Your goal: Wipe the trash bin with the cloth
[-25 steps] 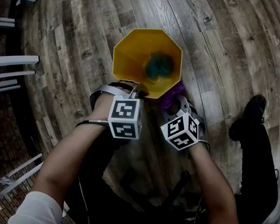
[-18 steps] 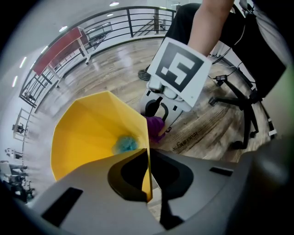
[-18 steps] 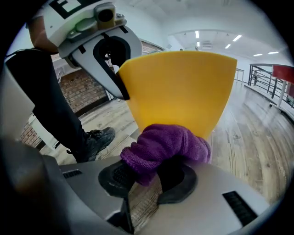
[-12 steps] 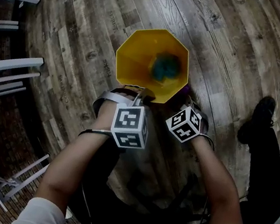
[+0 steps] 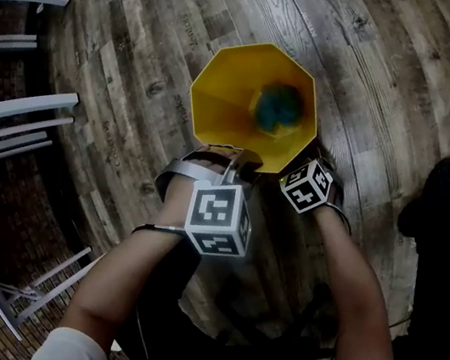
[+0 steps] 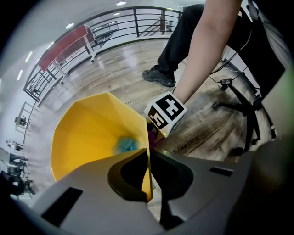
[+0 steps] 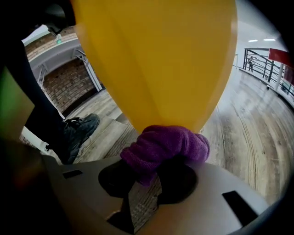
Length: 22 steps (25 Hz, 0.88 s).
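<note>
The right gripper [image 7: 148,182], jaws clenched on the cloth [image 7: 165,146], had slid down the outer wall of the bin [image 5: 224,88], so a wiping stroke seemed under way. The left gripper [image 6: 148,181] pinched the rim, steadying the bin on the floor [image 5: 135,55].

Dim light fills the head view, where the wide lens bows the floor [image 5: 136,47] planks toward dark edges. The yellow bin [image 5: 231,98] is the brightest patch, and a teal blob [image 5: 276,108] inside it is out of focus. In the left gripper view, ceiling lights [image 6: 120,3] glare off the glossy floor and the corners vignette black. In the right gripper view the bin's wall looms soft, the cloth [image 7: 165,147] sharper, the left side in shadow.
</note>
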Each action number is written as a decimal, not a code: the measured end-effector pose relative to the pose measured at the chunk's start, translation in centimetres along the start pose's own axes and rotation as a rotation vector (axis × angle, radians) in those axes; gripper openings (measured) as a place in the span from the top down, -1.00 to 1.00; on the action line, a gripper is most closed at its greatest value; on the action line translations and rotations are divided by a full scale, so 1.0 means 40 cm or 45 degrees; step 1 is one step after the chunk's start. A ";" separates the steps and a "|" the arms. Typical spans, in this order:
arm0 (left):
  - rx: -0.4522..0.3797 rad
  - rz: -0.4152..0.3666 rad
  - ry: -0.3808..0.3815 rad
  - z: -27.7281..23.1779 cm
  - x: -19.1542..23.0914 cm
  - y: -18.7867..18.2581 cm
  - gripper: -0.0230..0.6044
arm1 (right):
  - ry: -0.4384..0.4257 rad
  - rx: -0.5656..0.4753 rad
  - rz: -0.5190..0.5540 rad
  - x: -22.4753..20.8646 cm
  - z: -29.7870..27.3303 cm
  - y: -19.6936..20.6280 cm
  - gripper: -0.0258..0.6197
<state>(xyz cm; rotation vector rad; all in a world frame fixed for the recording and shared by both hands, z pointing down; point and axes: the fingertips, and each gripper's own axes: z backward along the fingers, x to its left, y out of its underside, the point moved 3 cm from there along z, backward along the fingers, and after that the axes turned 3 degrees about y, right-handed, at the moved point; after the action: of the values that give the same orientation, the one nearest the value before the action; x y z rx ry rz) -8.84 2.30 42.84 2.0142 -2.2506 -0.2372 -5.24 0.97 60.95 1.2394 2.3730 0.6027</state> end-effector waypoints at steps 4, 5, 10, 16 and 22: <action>0.001 0.008 0.004 0.001 -0.003 0.001 0.89 | 0.013 0.053 0.007 -0.014 -0.044 0.021 0.58; 0.002 0.009 0.004 0.002 -0.006 0.002 0.89 | 0.014 0.068 0.010 -0.015 -0.054 0.026 0.59; -0.002 0.029 -0.002 -0.002 -0.011 0.003 0.89 | 0.027 0.126 0.027 -0.029 -0.090 0.044 0.58; 0.010 0.064 -0.011 -0.001 -0.007 0.014 0.89 | 0.050 0.136 0.014 -0.031 -0.045 0.051 0.59; 0.022 0.148 0.007 -0.015 0.001 -0.004 0.89 | 0.101 0.037 -0.050 -0.061 0.086 0.043 0.59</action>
<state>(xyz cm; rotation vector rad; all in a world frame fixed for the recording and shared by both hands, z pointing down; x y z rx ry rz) -8.59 2.22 43.40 1.8813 -2.3645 -0.2018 -0.97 0.47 59.38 1.1988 2.4734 0.6178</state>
